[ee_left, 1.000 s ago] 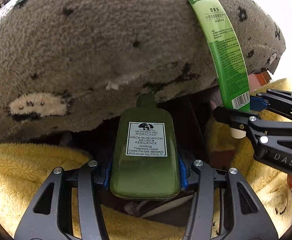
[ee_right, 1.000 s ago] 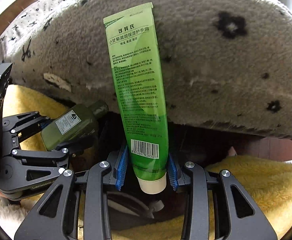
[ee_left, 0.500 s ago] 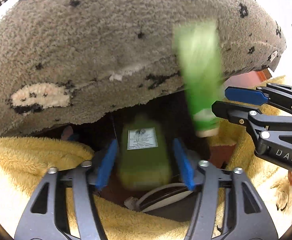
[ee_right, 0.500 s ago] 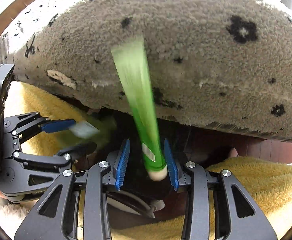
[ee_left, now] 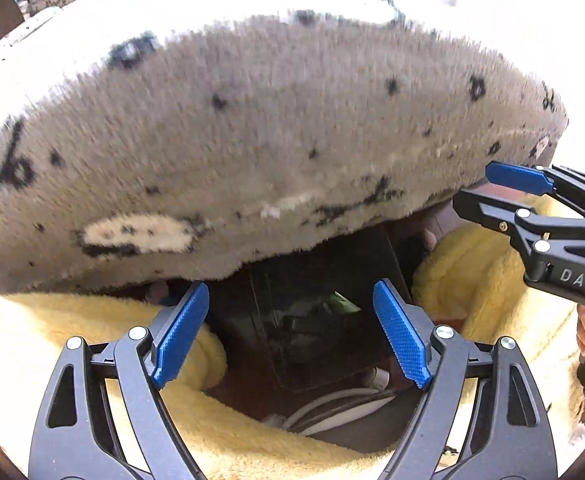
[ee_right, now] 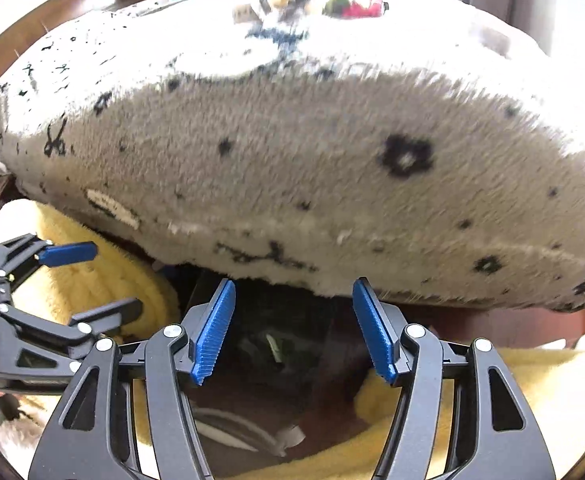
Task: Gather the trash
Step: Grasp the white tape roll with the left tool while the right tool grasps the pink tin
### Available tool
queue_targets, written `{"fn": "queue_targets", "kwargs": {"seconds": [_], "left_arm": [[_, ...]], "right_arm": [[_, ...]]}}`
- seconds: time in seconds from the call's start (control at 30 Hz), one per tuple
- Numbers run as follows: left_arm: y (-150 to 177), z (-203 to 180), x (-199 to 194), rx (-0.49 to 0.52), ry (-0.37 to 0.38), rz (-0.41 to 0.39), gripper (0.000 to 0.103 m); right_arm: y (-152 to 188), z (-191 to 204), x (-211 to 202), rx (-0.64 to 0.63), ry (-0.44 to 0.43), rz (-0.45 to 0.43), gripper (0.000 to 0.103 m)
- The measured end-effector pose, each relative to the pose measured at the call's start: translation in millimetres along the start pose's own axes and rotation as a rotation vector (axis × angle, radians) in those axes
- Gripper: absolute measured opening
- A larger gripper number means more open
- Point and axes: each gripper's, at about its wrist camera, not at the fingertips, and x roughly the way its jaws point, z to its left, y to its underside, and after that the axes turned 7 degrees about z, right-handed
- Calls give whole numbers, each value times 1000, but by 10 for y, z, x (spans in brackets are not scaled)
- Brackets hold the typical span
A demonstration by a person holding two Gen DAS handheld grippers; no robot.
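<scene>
My left gripper [ee_left: 292, 332] is open and empty above a dark bin [ee_left: 356, 364] with a black liner, set below the edge of a grey fluffy bed cover. A bit of green trash [ee_left: 338, 302] lies inside the bin; it also shows in the right wrist view [ee_right: 274, 346]. My right gripper [ee_right: 294, 330] is open and empty over the same bin [ee_right: 324, 364]. The right gripper shows at the right of the left wrist view [ee_left: 492, 190]; the left gripper shows at the left of the right wrist view [ee_right: 92, 278]. The green bottle and tube are not clearly seen.
The grey spotted bed cover [ee_left: 272, 140] overhangs the bin. Yellow fluffy fabric [ee_left: 52, 340] lies on both sides of the bin [ee_right: 532, 380]. White cables [ee_left: 332, 408] lie in front of the bin. Small objects [ee_right: 332, 2] sit far back on the bed.
Both grippers opened. The green lotion bottle left the left gripper and the green tube left the right gripper, both dropping toward the bin. Both grippers have risen a little.
</scene>
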Motion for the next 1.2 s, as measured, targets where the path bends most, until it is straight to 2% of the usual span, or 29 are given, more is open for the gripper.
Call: {"fn": "queue_targets", "kwargs": {"seconds": [0.37,0.6,0.87,1.2], "left_arm": [[-368,21,-580,-18,-42,-191,83],[-639,16,-773,-7,-79,-267,84],[-931,153,-764,-40,-98,-296,84],[-1456,185,-524,-30,-98,-291,84]], "right_arm": [[-206,-211,-375,31,42,-138,63],[-473,-375,-595,51,83,-232,68],[-757,-703,-712,84,132,-270,69],[-1174,-1176,-492,159,192,-262,69]]}}
